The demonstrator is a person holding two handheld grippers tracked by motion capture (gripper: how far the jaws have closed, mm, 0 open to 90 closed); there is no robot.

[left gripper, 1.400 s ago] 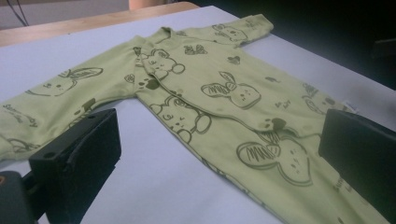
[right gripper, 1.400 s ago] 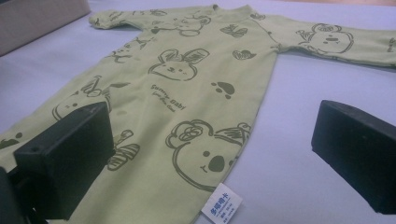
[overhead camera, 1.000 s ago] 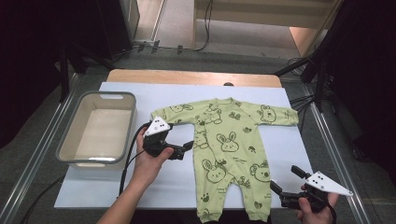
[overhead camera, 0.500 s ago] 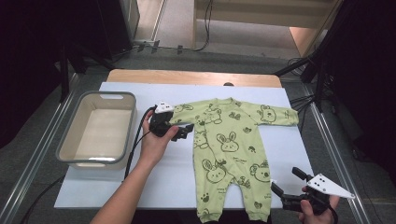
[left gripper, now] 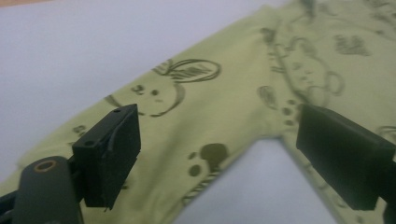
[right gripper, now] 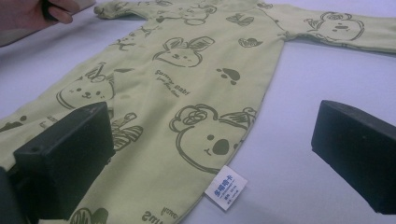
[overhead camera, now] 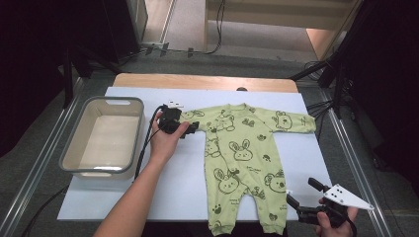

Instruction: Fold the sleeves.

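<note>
A light green baby romper [overhead camera: 242,153] with animal prints lies spread flat on the white mat [overhead camera: 163,192]. My left gripper [overhead camera: 191,128] is at the romper's left sleeve, low over the cloth. In the left gripper view the sleeve [left gripper: 196,107] lies between and under the jaws of the left gripper [left gripper: 219,135]. Those jaws have just been closing but still stand apart, with no pad pressing on the cloth. My right gripper [overhead camera: 301,191] stands open beside the romper's right leg. In the right gripper view the right gripper [right gripper: 215,140] straddles the leg's edge [right gripper: 187,93].
A pale plastic tub [overhead camera: 99,170] stands on the left of the mat. The wooden table edge [overhead camera: 197,81] runs along the back. A white label [right gripper: 226,186] sticks out of the romper's side seam. Dark stands and cables surround the table.
My left hand has moved away from the person, from beside the romper's body up to its left sleeve, and come lower. The right gripper has stayed put.
</note>
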